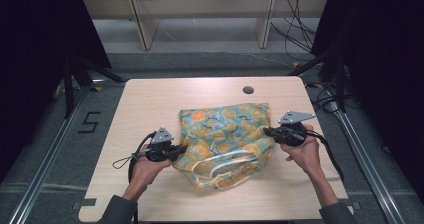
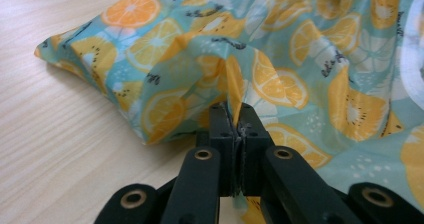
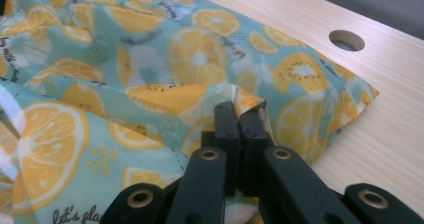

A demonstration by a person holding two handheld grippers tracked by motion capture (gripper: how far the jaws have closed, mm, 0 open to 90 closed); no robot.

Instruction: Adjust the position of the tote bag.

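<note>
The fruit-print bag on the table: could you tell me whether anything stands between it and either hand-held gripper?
Nothing visible does. The left hand-held gripper and the right hand-held gripper are each shut on a fold of the fruit-print bag, at its opposite sides.

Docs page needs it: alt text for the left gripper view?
The left gripper, its black jaws shut, pinches a fold of a teal cloth bag printed with orange slices, which lies on a pale wooden table.
</note>
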